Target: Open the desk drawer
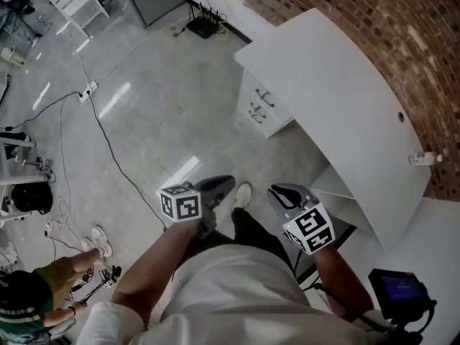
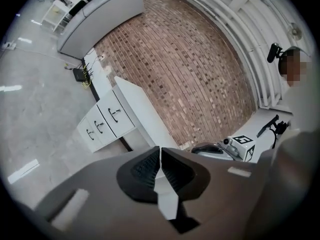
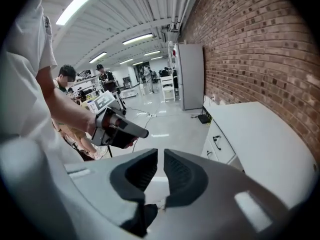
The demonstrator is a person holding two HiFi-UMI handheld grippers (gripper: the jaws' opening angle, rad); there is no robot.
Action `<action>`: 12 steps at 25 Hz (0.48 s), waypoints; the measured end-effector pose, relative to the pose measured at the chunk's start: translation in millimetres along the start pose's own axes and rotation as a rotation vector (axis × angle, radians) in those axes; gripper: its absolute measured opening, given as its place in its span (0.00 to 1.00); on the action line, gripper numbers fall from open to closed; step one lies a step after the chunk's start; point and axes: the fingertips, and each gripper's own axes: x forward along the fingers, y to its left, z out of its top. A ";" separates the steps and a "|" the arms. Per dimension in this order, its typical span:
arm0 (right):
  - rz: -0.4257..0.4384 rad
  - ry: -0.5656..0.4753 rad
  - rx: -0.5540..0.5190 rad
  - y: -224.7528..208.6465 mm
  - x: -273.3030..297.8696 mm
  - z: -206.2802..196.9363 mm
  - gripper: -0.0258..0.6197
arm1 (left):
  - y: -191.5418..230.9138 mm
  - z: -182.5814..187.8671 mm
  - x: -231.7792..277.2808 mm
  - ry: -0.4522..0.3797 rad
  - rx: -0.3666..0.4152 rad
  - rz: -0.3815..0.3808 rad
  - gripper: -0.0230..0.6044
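Note:
The white desk (image 1: 338,99) stands along the brick wall. Its drawer unit (image 1: 260,108) sits under the far end, with dark handles on shut drawer fronts. The same drawers (image 2: 106,120) show to the left in the left gripper view, and the drawers (image 3: 218,145) show to the right in the right gripper view. My left gripper (image 1: 224,183) and right gripper (image 1: 279,191) hang side by side over the floor, well short of the drawers. In its own view the left gripper (image 2: 160,156) is shut on nothing. The right gripper (image 3: 160,165) also holds nothing, its jaws nearly touching.
Cables (image 1: 108,146) trail across the grey floor to a power strip (image 1: 86,92). A black router (image 1: 205,26) lies by the wall. A small bottle (image 1: 424,158) rests on the desk. A seated person (image 1: 32,293) is at lower left. A grey cabinet (image 3: 191,76) stands beyond the desk.

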 end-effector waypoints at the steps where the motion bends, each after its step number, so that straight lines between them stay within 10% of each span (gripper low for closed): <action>1: 0.013 0.016 -0.010 -17.8 6.3 -0.5 0.10 | 11.4 7.3 16.8 -0.016 -0.019 0.012 0.07; 12: 0.059 0.189 0.034 -101.8 106.5 -33.2 0.09 | 186.2 14.3 146.3 -0.065 -0.291 0.016 0.13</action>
